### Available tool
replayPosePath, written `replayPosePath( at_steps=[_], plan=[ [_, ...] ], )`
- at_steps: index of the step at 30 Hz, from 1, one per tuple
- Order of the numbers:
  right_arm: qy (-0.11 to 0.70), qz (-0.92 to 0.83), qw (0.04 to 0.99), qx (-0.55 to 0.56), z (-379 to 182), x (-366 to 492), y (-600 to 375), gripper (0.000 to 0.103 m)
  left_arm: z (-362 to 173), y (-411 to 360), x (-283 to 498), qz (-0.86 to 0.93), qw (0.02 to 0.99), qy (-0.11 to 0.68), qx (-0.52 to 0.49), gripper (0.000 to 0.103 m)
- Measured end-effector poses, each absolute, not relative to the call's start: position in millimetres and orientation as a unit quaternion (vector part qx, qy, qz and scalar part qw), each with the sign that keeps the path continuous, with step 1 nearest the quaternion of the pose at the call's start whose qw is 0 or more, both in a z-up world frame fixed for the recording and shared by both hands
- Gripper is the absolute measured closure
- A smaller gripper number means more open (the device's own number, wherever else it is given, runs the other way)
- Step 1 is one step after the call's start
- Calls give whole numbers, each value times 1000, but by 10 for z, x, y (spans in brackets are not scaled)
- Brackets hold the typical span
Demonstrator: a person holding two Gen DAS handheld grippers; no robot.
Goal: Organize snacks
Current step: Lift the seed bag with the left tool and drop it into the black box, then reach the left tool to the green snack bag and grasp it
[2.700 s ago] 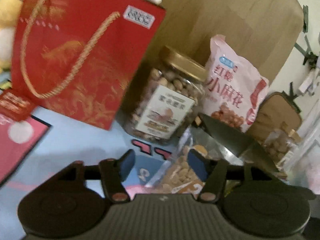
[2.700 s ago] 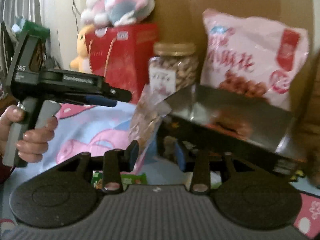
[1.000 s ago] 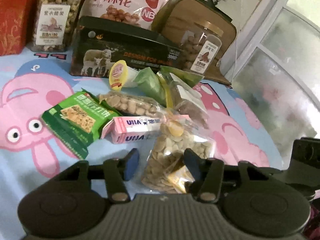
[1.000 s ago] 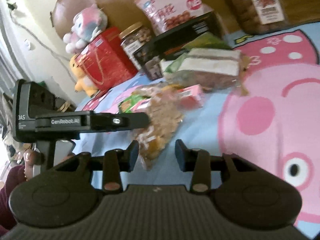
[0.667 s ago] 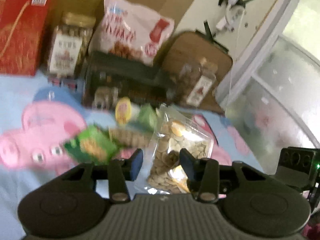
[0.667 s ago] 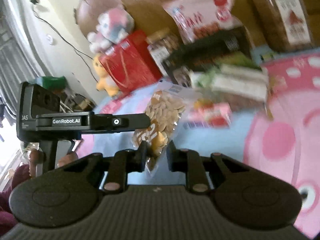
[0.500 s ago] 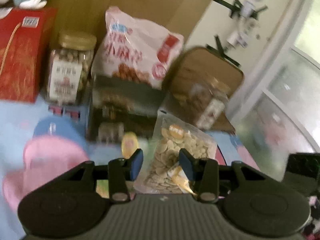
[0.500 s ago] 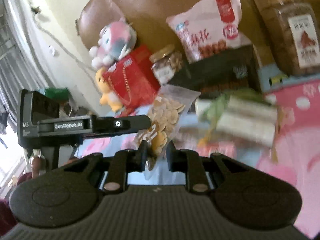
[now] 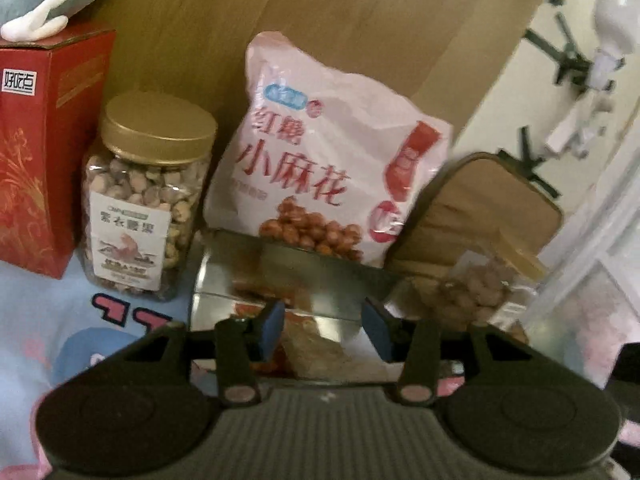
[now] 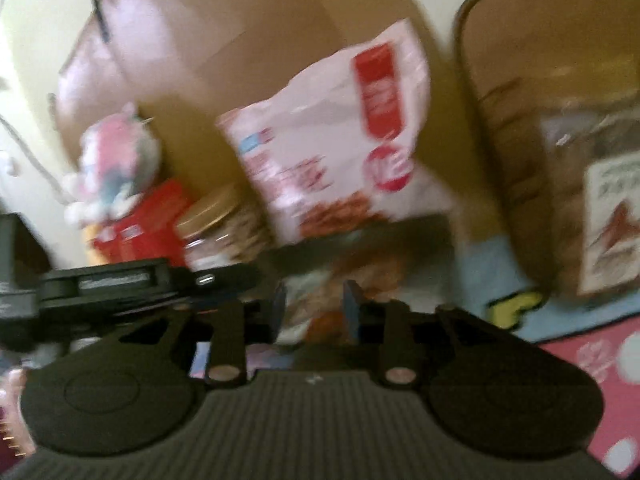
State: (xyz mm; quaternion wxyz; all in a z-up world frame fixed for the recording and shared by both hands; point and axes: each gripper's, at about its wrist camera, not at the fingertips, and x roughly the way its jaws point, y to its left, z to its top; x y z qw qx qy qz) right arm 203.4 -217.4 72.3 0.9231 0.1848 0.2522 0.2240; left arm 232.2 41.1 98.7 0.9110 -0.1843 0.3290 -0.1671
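Over the shiny open box [image 9: 224,276] — snack bag [image 9: 316,350] loose between left tool [image 9: 324,328] and right tool [image 10: 314,308], jaws just opened, gripping nothing; light, crinkly, slippery — best pinched at the sealed edge

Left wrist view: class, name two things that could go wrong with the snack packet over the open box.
The left gripper and right gripper have just been opening, the clear packet between their jaws; it may land on the box's shiny flap and slide off. Pushing it in could knock the pink bag behind.
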Motion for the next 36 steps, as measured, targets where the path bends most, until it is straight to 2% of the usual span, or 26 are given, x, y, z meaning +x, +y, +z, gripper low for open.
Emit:
replayPosePath(
  at_steps=[8, 11, 15, 16, 18, 22, 29, 34, 36],
  plan=[
    [223, 230, 926, 201, 575, 1359, -2708, 65, 836, 220, 1713, -248, 898, 327, -157, 56],
    [228, 245, 932, 141, 437, 1158, -2600, 51, 693, 199, 1560, -258, 886, 345, -168, 56],
    [232, 233, 942, 61, 326, 1141, -2358, 51, 589, 235, 1393, -247, 884, 360, -170, 51],
    [230, 227, 945, 46, 310, 1168, -2315, 59, 576, 258, 1355, -244, 883, 362, -171, 51],
    [231, 226, 946, 28, 281, 1216, -2287, 85, 559, 341, 1266, -235, 883, 365, -179, 51],
    [207, 214, 955, 7, 370, 1070, -2219, 101, 558, 607, 1091, -214, 887, 358, -199, 51],
    [148, 294, 943, -57, 509, 388, -1762, 101, 454, 1018, 813, -186, 881, 364, -240, 51],
    [186, 347, 914, -101, 235, 108, -1347, 100, 356, 1110, 681, -186, 874, 375, -246, 51],
    [210, 354, 904, -112, 109, 83, -1232, 94, 316, 1106, 640, -188, 872, 382, -242, 51]
  ],
)
